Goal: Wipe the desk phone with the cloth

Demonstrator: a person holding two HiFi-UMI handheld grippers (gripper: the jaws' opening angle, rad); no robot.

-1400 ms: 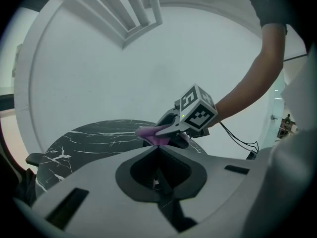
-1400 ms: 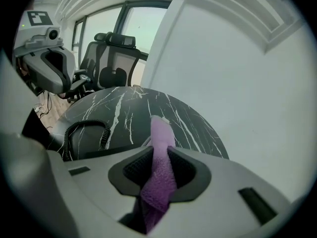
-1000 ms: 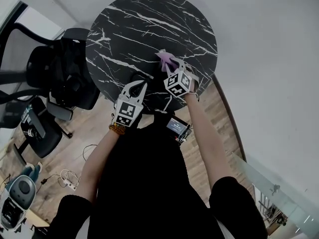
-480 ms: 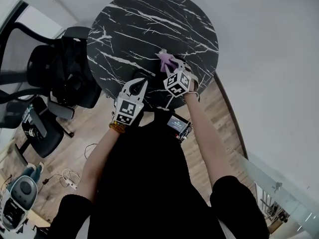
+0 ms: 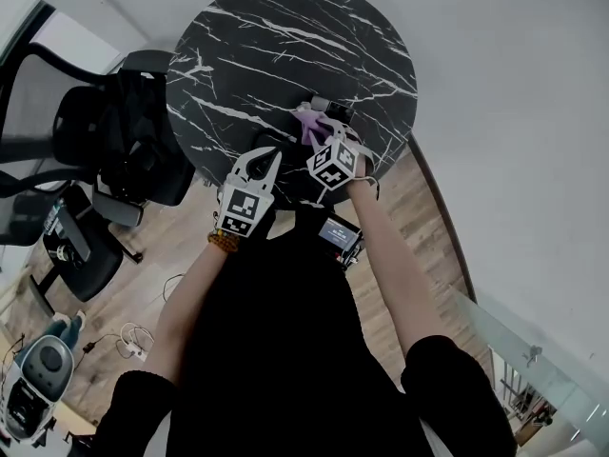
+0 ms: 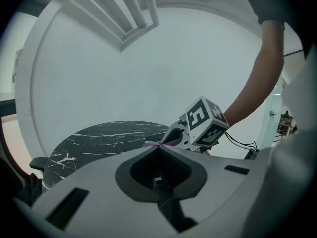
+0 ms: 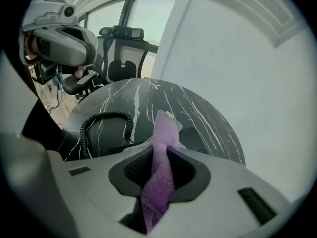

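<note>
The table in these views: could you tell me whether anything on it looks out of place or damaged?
Nothing stands out. The desk phone sits on the marble table with its coiled cord in a loop, and the purple cloth is bunched in the shut jaws of the right gripper. No spill or damage shows.

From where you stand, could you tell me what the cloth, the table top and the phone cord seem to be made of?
The cloth: purple, fuzzy nap, likely microfibre or terry. The table top: black with white veins and a slight sheen, marble or a marble-look laminate; I cannot tell which. The phone cord: black, smooth, coiled, probably plastic-sheathed.
</note>
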